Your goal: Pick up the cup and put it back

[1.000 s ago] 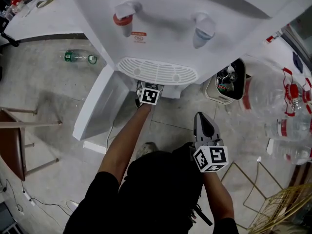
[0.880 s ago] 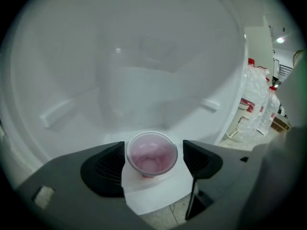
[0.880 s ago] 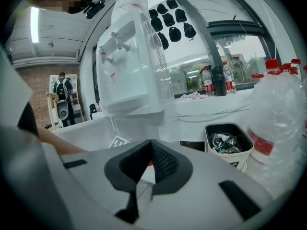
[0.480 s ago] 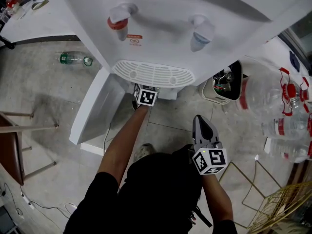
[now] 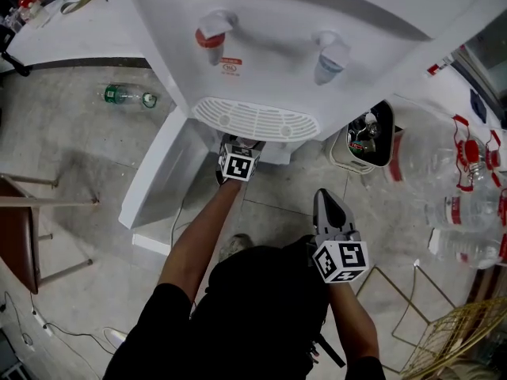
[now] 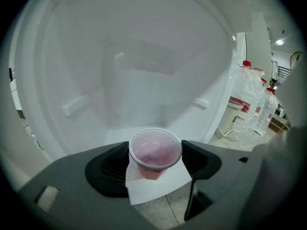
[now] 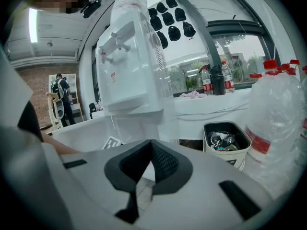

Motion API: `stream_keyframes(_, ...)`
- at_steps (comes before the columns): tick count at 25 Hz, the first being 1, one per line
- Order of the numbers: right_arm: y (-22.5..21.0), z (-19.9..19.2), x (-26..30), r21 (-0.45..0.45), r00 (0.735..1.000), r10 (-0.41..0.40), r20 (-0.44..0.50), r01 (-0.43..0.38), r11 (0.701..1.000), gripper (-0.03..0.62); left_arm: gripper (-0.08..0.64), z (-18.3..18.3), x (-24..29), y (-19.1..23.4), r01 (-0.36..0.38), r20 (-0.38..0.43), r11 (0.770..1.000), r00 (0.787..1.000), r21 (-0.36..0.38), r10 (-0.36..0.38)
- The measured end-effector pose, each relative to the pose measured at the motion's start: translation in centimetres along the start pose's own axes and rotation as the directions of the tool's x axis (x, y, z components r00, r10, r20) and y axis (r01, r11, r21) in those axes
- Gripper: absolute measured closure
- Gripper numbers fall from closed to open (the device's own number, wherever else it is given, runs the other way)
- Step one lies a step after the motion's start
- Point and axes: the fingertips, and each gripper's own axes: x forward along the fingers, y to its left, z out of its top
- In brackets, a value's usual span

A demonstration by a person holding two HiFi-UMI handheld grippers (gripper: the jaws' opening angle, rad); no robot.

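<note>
Below dispenser [image 5: 341, 6] tray [image 5: 257, 119], left tongs [image 5: 240, 150] clamping cup [image 6: 154, 153] by sides, upright, likely keeping it level facing cabinet [image 6: 144, 56]. Right tongs [image 7: 144, 169], closed together and empty, hanging aside, clear of work.

No print can be read anywhere. The small red-and-white sticker [image 5: 230, 67] under the red tap [image 5: 210, 36] of the water dispenser [image 5: 356, 6] is too small to make out (likewise the red bands on the large water bottles [image 5: 432, 153]).
</note>
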Motion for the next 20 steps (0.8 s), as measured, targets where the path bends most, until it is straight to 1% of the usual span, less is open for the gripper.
stream_keyframes(3,0.3,0.3,-0.2,0.001,1.0,0.005,0.007,-0.005,1.0,0.598,0.22,0.4,-1.8,-0.7,0.024,0.02,1.0,1.0,-0.005,-0.024)
stream_keyframes(5,0.5,0.6,-0.3,0.0,1.0,0.011,0.012,-0.011,1.0,0.598,0.222,0.8,-4.0,-1.6,0.053,0.023,0.999,0.998,-0.002,-0.053)
stream_keyframes(9,0.4,1.6,-0.3,-0.008,1.0,0.013,0.026,-0.013,1.0,0.598,0.222,1.5,-8.8,-3.5,0.103,0.02,0.991,0.994,0.083,-0.105)
stream_keyframes(12,0.8,2.5,-0.5,-0.01,0.999,0.02,0.042,-0.02,1.0,0.598,0.222,2.2,-12.5,-3.8,0.105,0.041,0.99,0.993,0.095,-0.11)
stream_keyframes(17,1.8,4.1,-0.6,-0.023,0.997,0.045,0.06,-0.043,0.999,0.598,0.222,4.0,-18.6,-3.6,0.095,0.089,0.993,0.991,0.067,-0.101)
stream_keyframes(20,2.3,5.0,-0.8,-0.026,0.996,0.058,0.066,-0.056,0.998,0.598,0.222,5.4,-22.4,-3.2,0.071,0.124,0.996,0.989,0.059,-0.078)
